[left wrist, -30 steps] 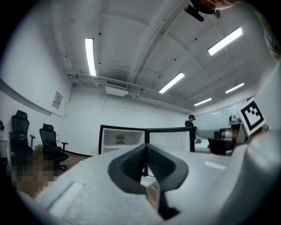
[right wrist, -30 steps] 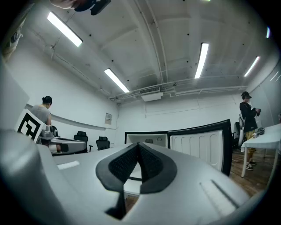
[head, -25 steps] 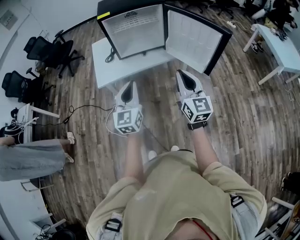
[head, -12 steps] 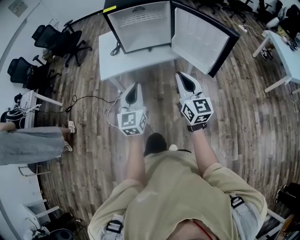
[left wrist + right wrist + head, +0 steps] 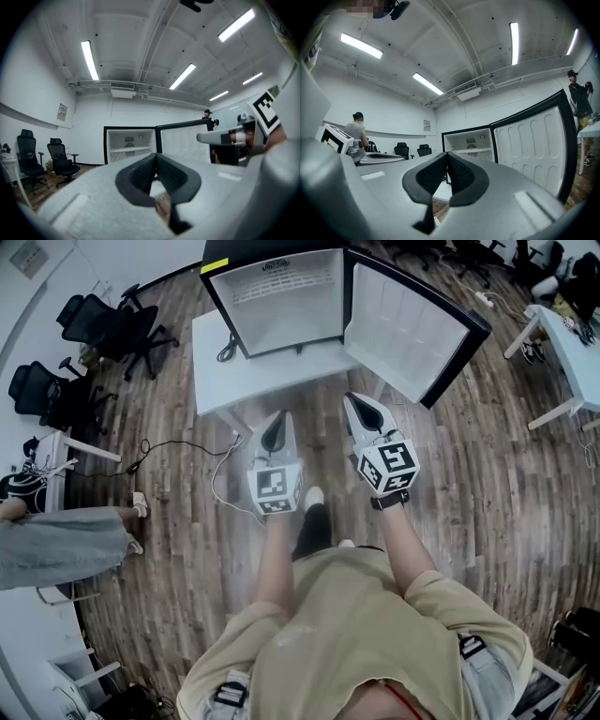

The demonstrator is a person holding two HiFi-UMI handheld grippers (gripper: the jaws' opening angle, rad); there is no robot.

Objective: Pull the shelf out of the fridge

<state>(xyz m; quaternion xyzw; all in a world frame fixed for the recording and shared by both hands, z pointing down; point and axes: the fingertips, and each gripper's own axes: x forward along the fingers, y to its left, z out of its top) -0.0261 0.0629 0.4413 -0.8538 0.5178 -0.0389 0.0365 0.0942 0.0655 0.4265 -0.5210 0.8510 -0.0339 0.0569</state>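
The shelf (image 5: 127, 150) sits across the inside of the fridge (image 5: 281, 296), well apart from me. Nearest, my left claw (image 5: 277, 418) and right claw (image 5: 357, 401) point level, side by side, both closed with nothing between the jaws. Beyond them is a white table (image 5: 272, 371), then the fridge, its door (image 5: 408, 329) swung wide open.

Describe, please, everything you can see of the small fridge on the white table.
The fridge is a compact box, black outside and white inside, upright on the white table. Its door stands wide open at the right, showing a ribbed white lining. One white shelf spans the interior, a round vent on the back wall above it. A yellow label marks its top left corner.
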